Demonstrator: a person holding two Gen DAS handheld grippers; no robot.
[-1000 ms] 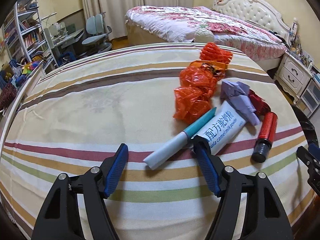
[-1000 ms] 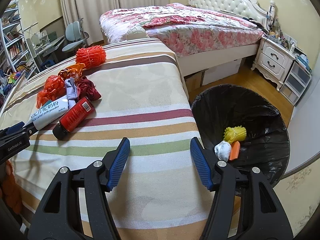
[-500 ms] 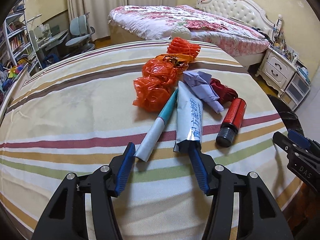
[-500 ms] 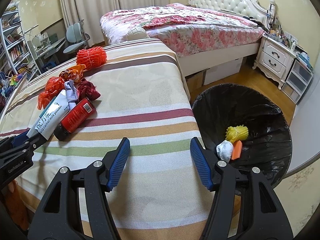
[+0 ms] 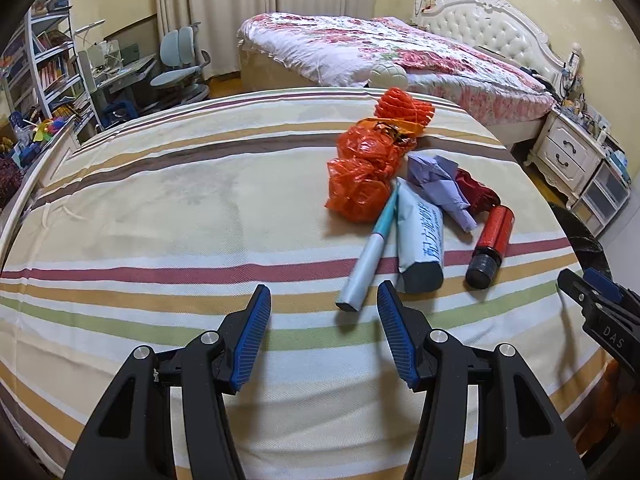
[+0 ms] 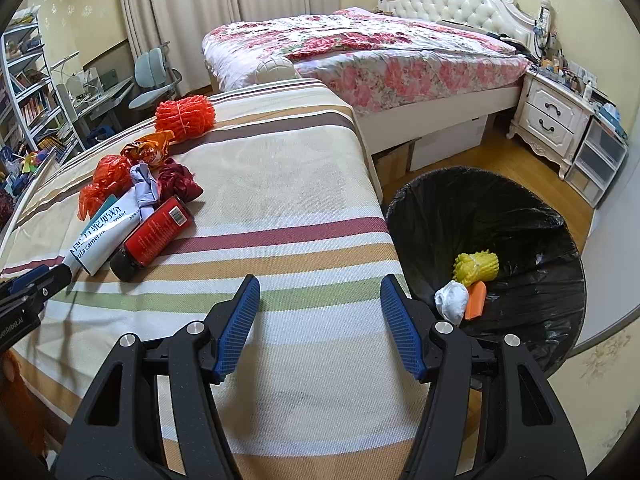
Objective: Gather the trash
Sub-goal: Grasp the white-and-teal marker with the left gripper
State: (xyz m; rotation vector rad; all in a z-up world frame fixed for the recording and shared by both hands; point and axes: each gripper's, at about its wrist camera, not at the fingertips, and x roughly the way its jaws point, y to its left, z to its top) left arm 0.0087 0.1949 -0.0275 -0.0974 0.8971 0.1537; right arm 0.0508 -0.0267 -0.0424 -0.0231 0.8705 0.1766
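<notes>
Trash lies in a cluster on the striped bedspread (image 5: pixel 160 208): a teal-and-white pen-like tube (image 5: pixel 368 252), a white milk-powder packet (image 5: pixel 420 240), a red bottle with a black cap (image 5: pixel 490 242), a lilac crumpled paper (image 5: pixel 438 180), orange plastic bags (image 5: pixel 360 176) and an orange foam net (image 5: pixel 404 106). My left gripper (image 5: pixel 322 304) is open and empty, just short of the tube's near end. My right gripper (image 6: pixel 320 298) is open and empty over the bed's right edge, beside the black-lined trash bin (image 6: pixel 532 216). The red bottle (image 6: pixel 156 234) and packet (image 6: pixel 100 236) lie to its far left.
The bin holds a yellow foam net (image 6: pixel 476 268), a white wad (image 6: pixel 452 300) and an orange piece (image 6: pixel 476 300). A floral bed (image 6: pixel 380 52) and white nightstand (image 6: pixel 556 120) stand behind. Shelves, desk and chair (image 5: pixel 180 60) are at far left.
My left gripper has pulled back and shifted left, so the tube and packet now lie ahead and to the right of its fingers. The right gripper has barely moved.
</notes>
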